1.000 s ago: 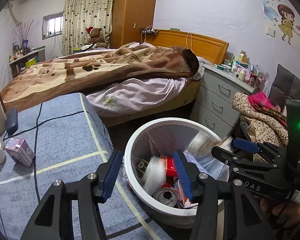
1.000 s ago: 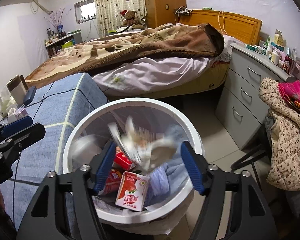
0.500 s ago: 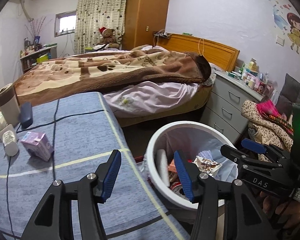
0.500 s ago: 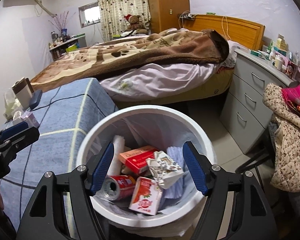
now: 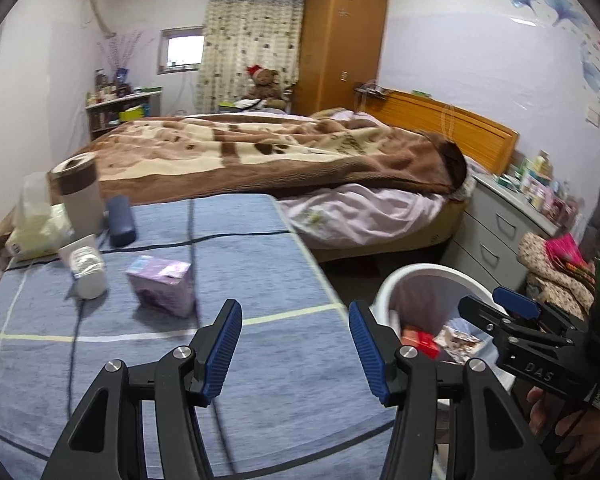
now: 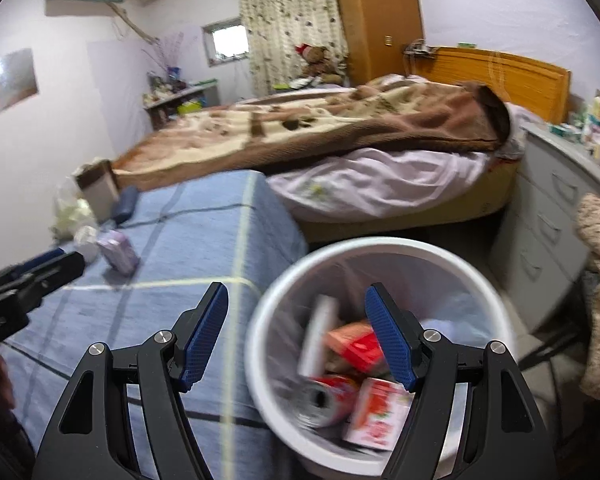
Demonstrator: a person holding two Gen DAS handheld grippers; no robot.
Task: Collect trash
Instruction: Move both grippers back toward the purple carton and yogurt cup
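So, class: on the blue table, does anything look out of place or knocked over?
Yes. A purple carton sits askew near the middle and a white bottle lies tipped on its side beside it. Both remain outside the white bin, which already holds cartons and a can.

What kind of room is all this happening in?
A lived-in bedroom, most likely in a home. A bed with a brown blanket and a wooden headboard fills the middle, a tall wooden wardrobe stands in the corner, and a teddy bear sits by the curtained window.
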